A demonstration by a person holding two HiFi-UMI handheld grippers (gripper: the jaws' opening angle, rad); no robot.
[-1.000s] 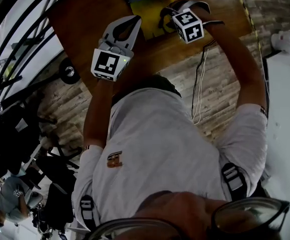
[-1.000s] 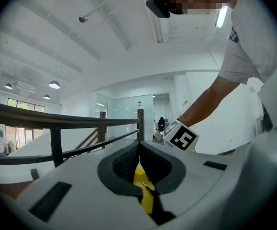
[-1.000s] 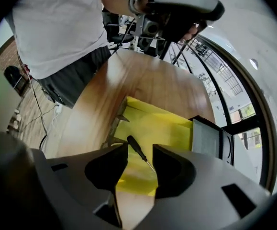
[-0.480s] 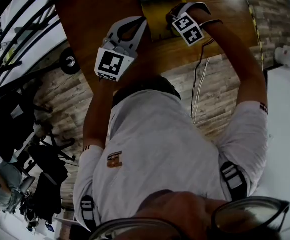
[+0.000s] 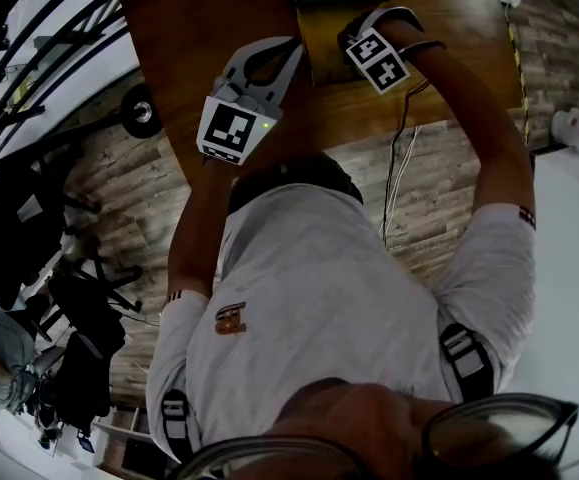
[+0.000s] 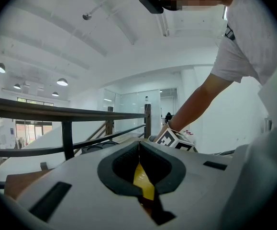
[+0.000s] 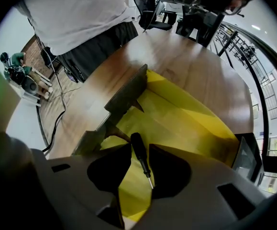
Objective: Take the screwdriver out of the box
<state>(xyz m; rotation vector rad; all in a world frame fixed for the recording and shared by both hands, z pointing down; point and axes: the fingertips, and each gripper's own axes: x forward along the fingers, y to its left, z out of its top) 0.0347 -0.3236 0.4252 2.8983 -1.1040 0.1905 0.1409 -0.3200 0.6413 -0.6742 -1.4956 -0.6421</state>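
The place looks like a large open-plan office or lab hall. A high white vaulted ceiling carries round lamps. Glass partitions close off rooms beyond a dark metal railing. Black office chairs stand on a wood-plank floor crossed by loose cables. There is a brown wooden surface, and off to one side a seated person among black stands.

head: steeply down | left: level | right: close above box
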